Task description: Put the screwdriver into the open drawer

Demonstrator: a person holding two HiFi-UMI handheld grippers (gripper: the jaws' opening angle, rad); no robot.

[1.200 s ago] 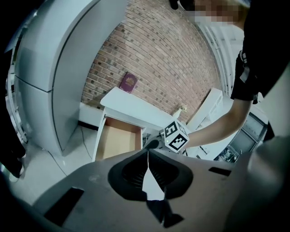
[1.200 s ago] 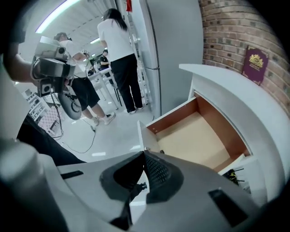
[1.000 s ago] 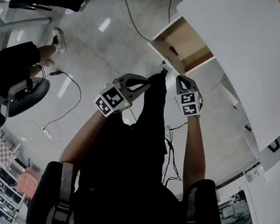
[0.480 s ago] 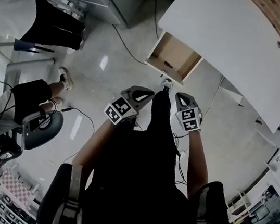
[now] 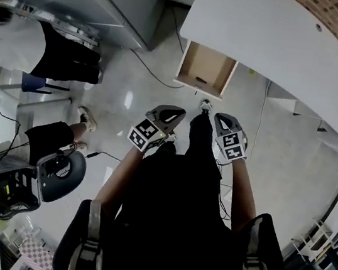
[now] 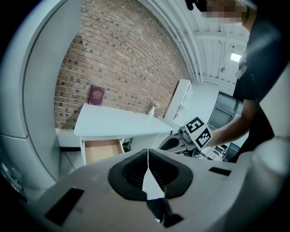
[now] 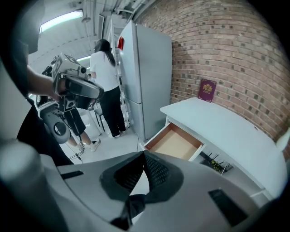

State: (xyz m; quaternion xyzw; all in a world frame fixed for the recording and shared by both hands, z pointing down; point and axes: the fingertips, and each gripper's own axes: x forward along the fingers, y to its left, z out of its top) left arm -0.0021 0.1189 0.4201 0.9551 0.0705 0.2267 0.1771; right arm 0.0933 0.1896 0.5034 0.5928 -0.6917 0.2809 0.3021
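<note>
Both the left gripper (image 6: 148, 150) and right gripper (image 7: 144, 155) have fingers (image 6: 131, 171) closed on nothing. At 12 o'clock, the open drawer (image 5: 206, 67) under the white worktop (image 5: 266, 45) looks bare. No screwdriver shows anywhere.

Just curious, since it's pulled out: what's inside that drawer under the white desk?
The drawer shows only a bare wooden bottom, nothing lying on it. Its rear, under the white desk, is covered.
</note>
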